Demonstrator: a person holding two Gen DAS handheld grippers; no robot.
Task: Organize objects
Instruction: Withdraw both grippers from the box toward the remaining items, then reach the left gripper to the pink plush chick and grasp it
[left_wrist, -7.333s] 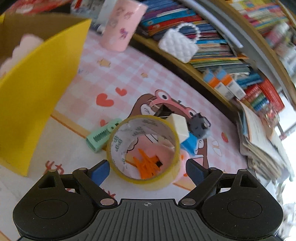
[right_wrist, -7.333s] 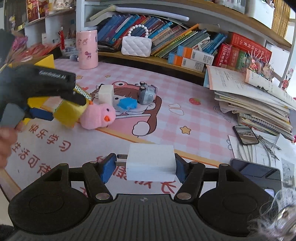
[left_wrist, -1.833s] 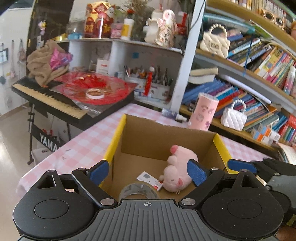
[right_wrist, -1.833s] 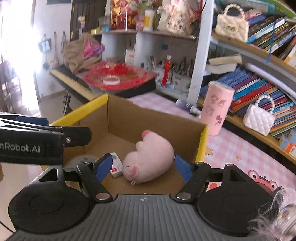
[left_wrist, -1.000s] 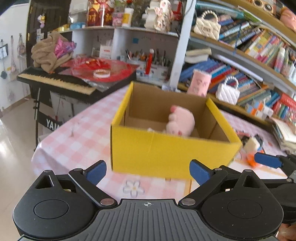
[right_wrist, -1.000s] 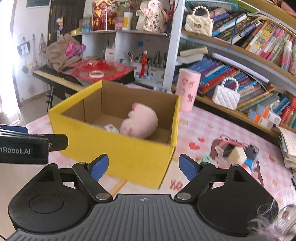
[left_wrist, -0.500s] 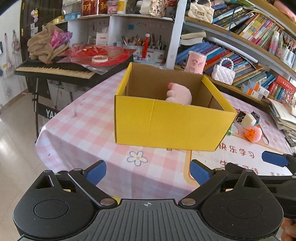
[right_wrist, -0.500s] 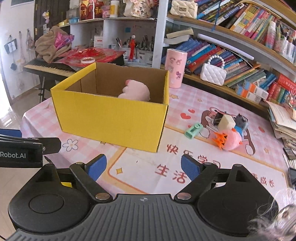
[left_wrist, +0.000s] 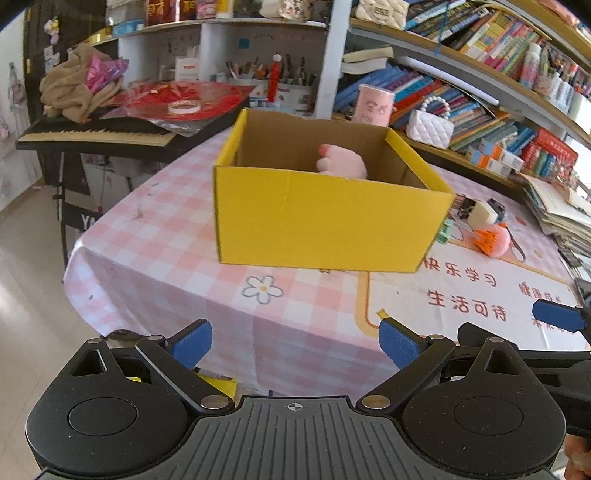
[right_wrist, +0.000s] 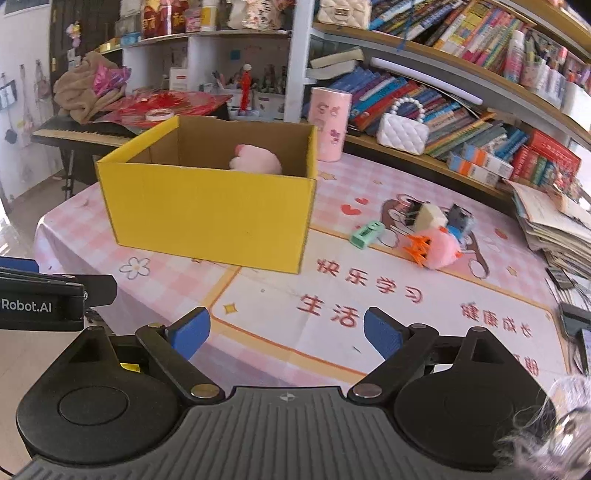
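A yellow cardboard box (left_wrist: 325, 218) (right_wrist: 210, 218) stands on the pink checked tablecloth, with a pink plush toy (left_wrist: 341, 162) (right_wrist: 256, 158) lying inside it. To its right lie a pink chick toy (right_wrist: 437, 247) (left_wrist: 493, 240), a green stapler (right_wrist: 364, 232), a cream cube (right_wrist: 428, 216) and a grey-blue toy (right_wrist: 458, 218). My left gripper (left_wrist: 295, 339) is open and empty, back at the table's near edge. My right gripper (right_wrist: 286, 332) is empty too, its jaws still opening, low over the printed mat. The box hides most of its contents.
A pink cup (right_wrist: 328, 123) and a white quilted purse (right_wrist: 402, 134) stand behind the box by the bookshelves. Stacked papers (right_wrist: 550, 225) and a phone (right_wrist: 572, 317) lie at the right edge. A keyboard (left_wrist: 96, 134) stands beyond the table's left side.
Both grippers have drawn back from over the box to the table's near edge, so the box looks smaller and farther. The right jaws have widened a little.
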